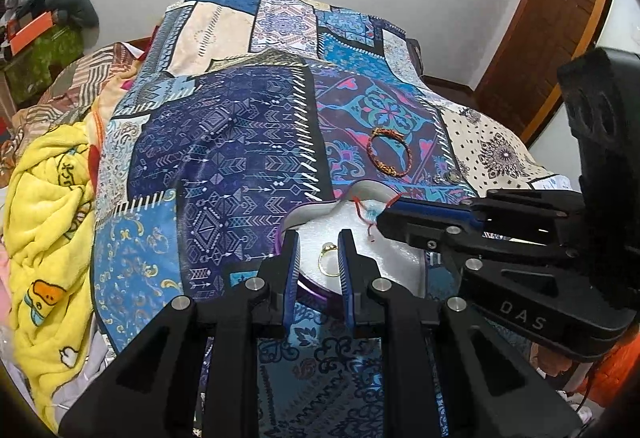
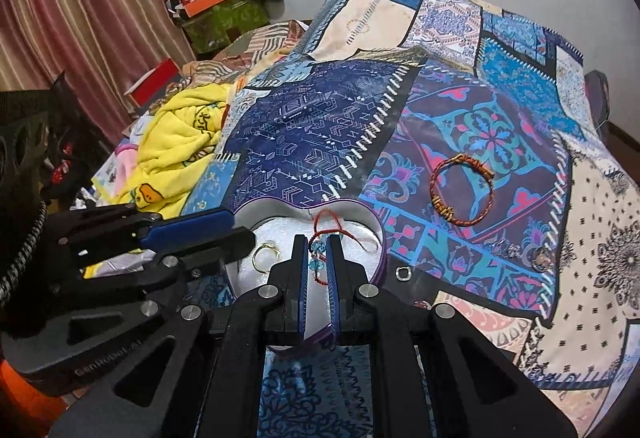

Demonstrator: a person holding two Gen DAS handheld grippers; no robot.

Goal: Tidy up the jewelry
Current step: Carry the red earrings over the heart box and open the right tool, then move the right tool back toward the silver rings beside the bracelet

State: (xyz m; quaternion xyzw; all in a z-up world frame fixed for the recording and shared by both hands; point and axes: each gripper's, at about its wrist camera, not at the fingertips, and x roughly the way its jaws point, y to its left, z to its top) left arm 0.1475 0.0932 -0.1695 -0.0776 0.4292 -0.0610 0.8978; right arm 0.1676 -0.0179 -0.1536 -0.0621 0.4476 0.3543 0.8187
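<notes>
Over the box: both claws are hovering at the heart-shaped box (image 2: 382, 258) on the quilt (image 2: 304, 142).
Right claw (image 2: 318, 258): narrow, its jaws are pinching the red cord bracelet (image 2: 317, 250) with blue beads, and it is dangling over the white padding inside.
Left claw (image 1: 318, 258): its jaws are standing part open, holding nothing, framing the gold ring (image 1: 328, 258) lying in the box.
Next piece: the braided bangle (image 2: 460, 190) is lying flat on the quilt, at about 1 o'clock from the right claw, well apart from the box; the right claw is looking nearer to it.
Bangle axis: a closed loop, slightly longer from 11 to 5 o'clock.
Hard to make out: small silvery pieces (image 2: 403, 272) are sitting just beside the box at 3 o'clock; whether rings or studs I cannot tell. The box's near edge is hiding behind the fingers.
</notes>
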